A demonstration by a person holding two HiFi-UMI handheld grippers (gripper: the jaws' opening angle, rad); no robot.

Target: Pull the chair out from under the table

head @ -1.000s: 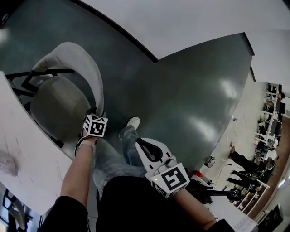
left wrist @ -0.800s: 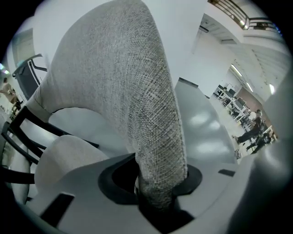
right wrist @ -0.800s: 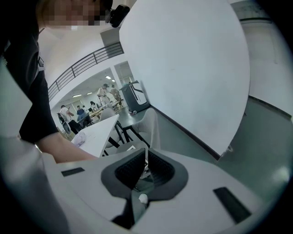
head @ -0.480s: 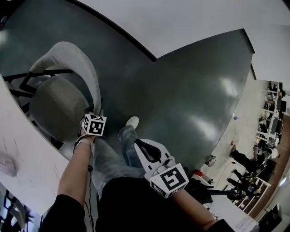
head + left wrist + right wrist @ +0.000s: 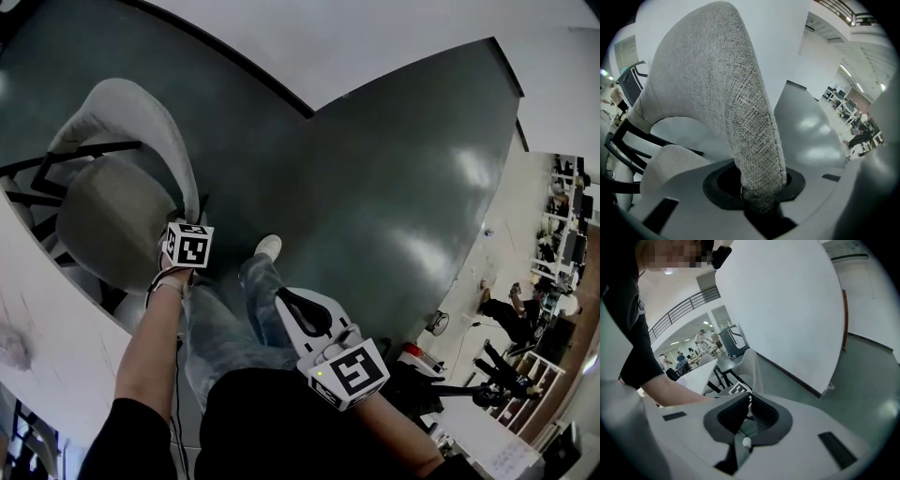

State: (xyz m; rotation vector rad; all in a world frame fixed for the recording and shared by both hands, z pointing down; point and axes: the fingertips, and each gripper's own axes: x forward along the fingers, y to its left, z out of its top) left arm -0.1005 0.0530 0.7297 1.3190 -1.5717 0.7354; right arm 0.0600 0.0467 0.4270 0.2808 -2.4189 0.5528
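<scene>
The left tongs (image 5: 759, 186) have just been closing. The rim of the pale grey woven-fabric shell chair (image 5: 117, 202) stands between their jaws, pinched at the side edge of the backrest.

To my eye the grip wants to be firm on that rim before any haul. Then it needs a steady, level draw across the dark glossy floor (image 5: 375, 187), away from the white tabletop (image 5: 47, 328) at the lower left of the head view. A jerk or an upward tug could rock the chair on its black metal frame (image 5: 56, 164), or let the fabric slip free.

The chair sits at the upper left of the head view. Its seat is close against the table's edge, and the left tongs are at its right-hand rim. The right tongs (image 5: 747, 408) are pressed together on nothing. They are held at lower centre of the head view, well apart from the chair.
</scene>
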